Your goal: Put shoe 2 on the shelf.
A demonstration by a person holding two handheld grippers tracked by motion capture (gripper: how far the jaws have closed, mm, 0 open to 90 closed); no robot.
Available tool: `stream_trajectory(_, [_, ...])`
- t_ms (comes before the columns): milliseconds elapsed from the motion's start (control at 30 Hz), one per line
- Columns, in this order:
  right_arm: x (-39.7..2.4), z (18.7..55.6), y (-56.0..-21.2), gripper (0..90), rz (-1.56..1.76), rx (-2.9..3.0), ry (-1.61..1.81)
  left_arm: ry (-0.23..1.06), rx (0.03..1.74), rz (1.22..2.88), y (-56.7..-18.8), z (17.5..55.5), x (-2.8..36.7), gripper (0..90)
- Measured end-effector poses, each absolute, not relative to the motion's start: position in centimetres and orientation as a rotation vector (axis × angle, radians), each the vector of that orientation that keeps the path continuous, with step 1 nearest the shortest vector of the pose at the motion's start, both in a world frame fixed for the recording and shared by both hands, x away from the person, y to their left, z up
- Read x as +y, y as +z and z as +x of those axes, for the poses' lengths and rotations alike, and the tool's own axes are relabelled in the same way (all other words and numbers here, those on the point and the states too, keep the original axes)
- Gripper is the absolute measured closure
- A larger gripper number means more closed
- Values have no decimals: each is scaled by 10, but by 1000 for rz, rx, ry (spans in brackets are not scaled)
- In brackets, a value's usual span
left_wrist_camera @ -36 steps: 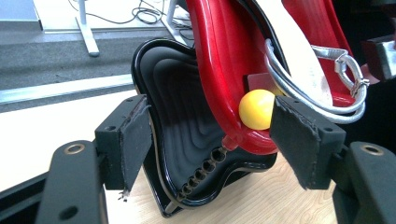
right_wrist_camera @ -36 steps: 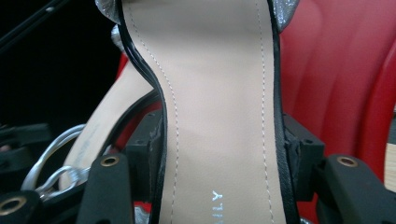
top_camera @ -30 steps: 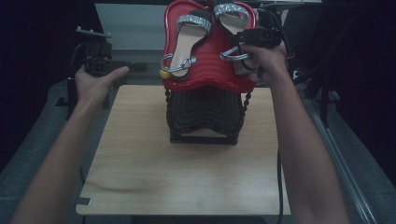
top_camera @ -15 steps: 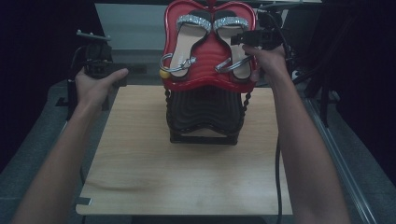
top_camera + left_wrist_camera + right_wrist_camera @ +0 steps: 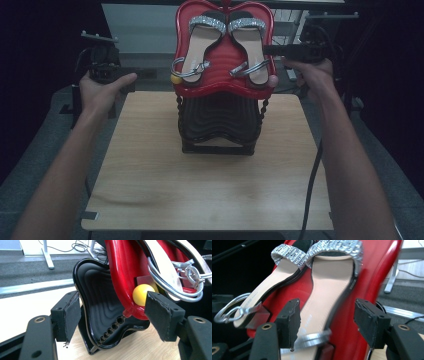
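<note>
A red wavy tray (image 5: pixel 224 75) tops a black stand (image 5: pixel 220 122) on the wooden table (image 5: pixel 200 190). A pair of beige sandals with glittery silver straps lies on the tray: the left sandal (image 5: pixel 199 45) and the right sandal (image 5: pixel 253 50), toes together. My right gripper (image 5: pixel 270 50) is at the tray's right edge, open. Its jaws have just been closing. In the right gripper view (image 5: pixel 328 317) the right sandal (image 5: pixel 329 282) lies between the pads, untouched. My left gripper (image 5: pixel 142 76) hovers left of the stand, open (image 5: pixel 113 307), with a yellow ball (image 5: pixel 142 293) ahead.
The yellow ball (image 5: pixel 175 79) sits at the tray's lower left corner. Dark floor surrounds the table, with cables and a white stand leg (image 5: pixel 47 255) on the far side. A cable (image 5: pixel 312 190) hangs beside the right forearm.
The right sandal swung so that its toe meets the left sandal's. My right gripper then drew back to the right, off the sandal. The left hand stayed put.
</note>
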State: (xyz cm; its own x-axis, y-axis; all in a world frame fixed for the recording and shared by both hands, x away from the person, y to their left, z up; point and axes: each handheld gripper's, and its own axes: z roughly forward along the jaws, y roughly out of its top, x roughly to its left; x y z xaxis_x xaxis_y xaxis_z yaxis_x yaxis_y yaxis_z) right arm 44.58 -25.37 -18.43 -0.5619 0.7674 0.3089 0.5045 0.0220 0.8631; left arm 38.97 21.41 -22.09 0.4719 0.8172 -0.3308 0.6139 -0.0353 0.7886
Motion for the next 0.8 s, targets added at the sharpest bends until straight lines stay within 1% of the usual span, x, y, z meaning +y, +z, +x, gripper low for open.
stream_trajectory(33, [-254, 446, -184, 391, 1317, 2054, 1558, 259, 1227, 1737, -221, 390, 214, 293])
stream_trajectory(200, [-284, 434, -193, 407, 1295, 2054, 1581, 258, 1229, 1733, -221, 390, 213, 293])
stream_trajectory(267, [-287, 433, -194, 408, 1298, 2053, 1585, 257, 1229, 1733, -221, 390, 213, 293])
stream_trajectory(433, [-313, 424, -207, 410, 1321, 2035, 1613, 255, 1225, 1740, -221, 390, 209, 293])
stream_trajectory(633, [-329, 417, -223, 410, 1339, 2027, 1619, 253, 1224, 1742, -222, 391, 205, 293])
stream_trajectory(800, [-335, 415, -224, 406, 1344, 2023, 1623, 256, 1222, 1744, -221, 391, 203, 292])
